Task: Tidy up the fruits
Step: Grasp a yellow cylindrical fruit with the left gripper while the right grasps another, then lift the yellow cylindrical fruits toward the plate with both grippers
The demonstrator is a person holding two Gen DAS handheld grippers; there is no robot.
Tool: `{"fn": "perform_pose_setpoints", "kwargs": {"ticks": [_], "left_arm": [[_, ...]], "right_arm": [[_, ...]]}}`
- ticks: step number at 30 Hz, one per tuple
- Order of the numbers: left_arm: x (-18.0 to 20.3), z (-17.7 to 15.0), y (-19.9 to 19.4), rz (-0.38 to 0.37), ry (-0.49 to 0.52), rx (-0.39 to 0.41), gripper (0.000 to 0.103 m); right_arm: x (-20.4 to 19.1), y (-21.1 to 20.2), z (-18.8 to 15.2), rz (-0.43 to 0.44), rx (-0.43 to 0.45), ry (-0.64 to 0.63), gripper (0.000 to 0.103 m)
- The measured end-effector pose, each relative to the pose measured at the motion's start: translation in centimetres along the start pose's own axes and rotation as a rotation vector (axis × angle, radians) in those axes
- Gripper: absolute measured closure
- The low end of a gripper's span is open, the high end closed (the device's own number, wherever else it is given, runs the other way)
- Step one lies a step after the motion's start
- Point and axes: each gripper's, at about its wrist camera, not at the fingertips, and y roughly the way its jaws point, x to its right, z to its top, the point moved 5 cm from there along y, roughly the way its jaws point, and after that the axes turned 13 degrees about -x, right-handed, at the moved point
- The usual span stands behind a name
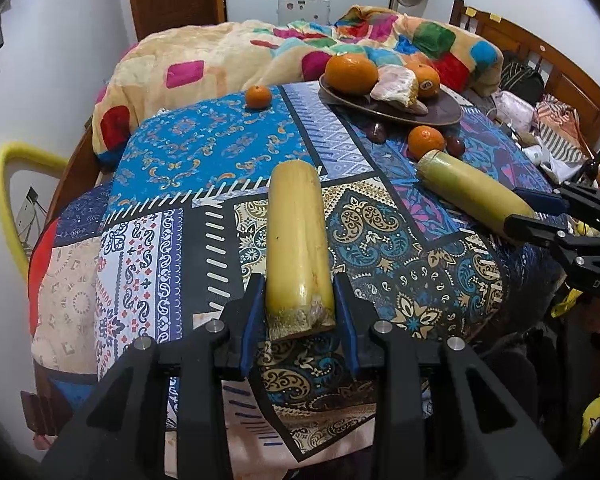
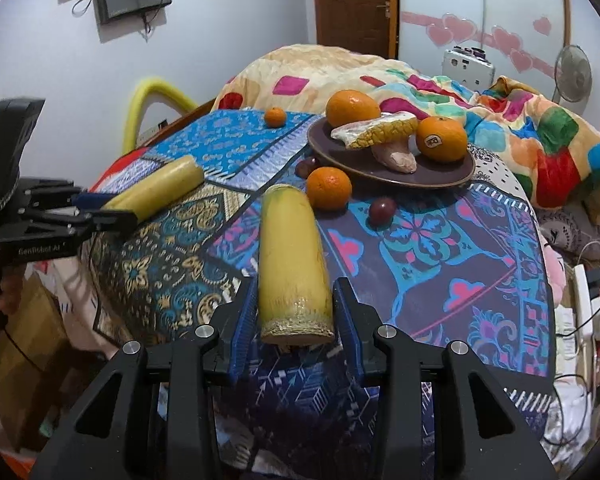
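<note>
Step in hand: both yellow cane-like cylinders gripped at their cut ends, lying on the patterned cloth over the bed (image 1: 204,148). Left gripper (image 1: 300,300) fingers pinch the left yellow cylinder (image 1: 298,232); right gripper (image 2: 296,304) fingers pinch the right yellow cylinder (image 2: 292,256), whose tip lies just beside a loose orange (image 2: 329,188). Brown oval plate (image 2: 440,176) already holds two oranges. Next, judged: lift and carry toward the plate, clearing the orange and the dark plum (image 2: 382,212).
</note>
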Motion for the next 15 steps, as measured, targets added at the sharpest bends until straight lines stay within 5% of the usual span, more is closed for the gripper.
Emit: {"fn": "perform_pose_setpoints", "kwargs": {"ticks": [15], "left_arm": [[0.0,4.4,2.9,-0.013,0.059,-0.091,0.066]], "right_arm": [[-0.4,3.3,4.1,-0.015,-0.084,-0.097,0.066]]}}
